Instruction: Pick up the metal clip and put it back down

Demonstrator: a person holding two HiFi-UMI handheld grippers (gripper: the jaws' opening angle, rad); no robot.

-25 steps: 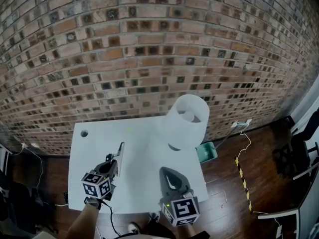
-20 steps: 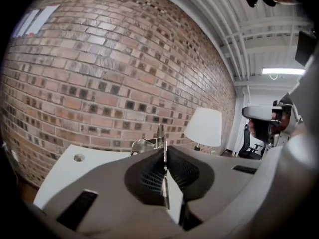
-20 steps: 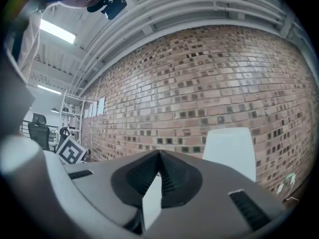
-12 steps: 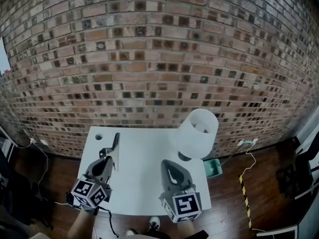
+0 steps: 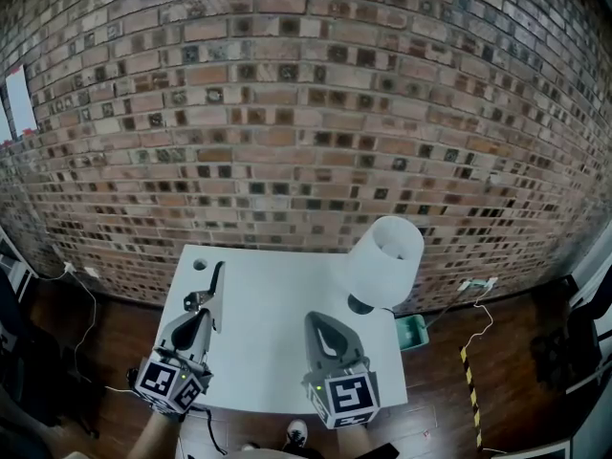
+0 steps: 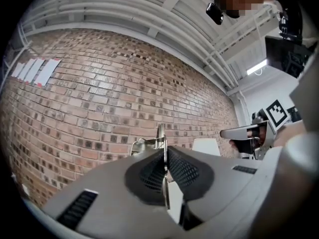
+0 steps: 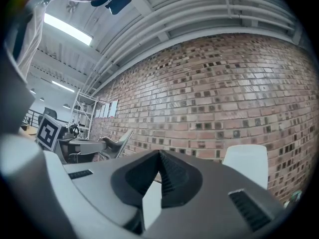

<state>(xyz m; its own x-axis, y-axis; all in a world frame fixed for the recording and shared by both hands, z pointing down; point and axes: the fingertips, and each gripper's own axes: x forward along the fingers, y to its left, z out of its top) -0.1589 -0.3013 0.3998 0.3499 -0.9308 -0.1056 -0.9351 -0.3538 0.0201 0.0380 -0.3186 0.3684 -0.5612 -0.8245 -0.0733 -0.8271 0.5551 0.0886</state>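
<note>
Clip (image 5: 212, 288) is gripped in the left tongs (image 5: 202, 314), and gripped tight. In the left gripper view the ribbed pads (image 6: 185, 171) are seen pressed together on its thin metal blade. The rest of the clip (image 6: 158, 139) is left sticking out past the tips against the brick wall (image 6: 99, 98). From the head view it is found well apart from the lamp (image 5: 384, 260), over the side of the worktop (image 5: 273, 299) farthest from that lamp. A small round hole (image 5: 201, 264) in the surface is passed just beside its far end. Whether the clip is touching the worktop cannot be told from above; along the left tongs only wall is seen behind it. The right tongs (image 5: 321, 319) are held much nearer the lamp, close to its base. They are closed up with nothing caught between them, pad laid against pad in the right gripper view (image 7: 159, 158). The lamp's white shade (image 7: 246, 164) is picked up beyond them, in front of the wall.
</note>
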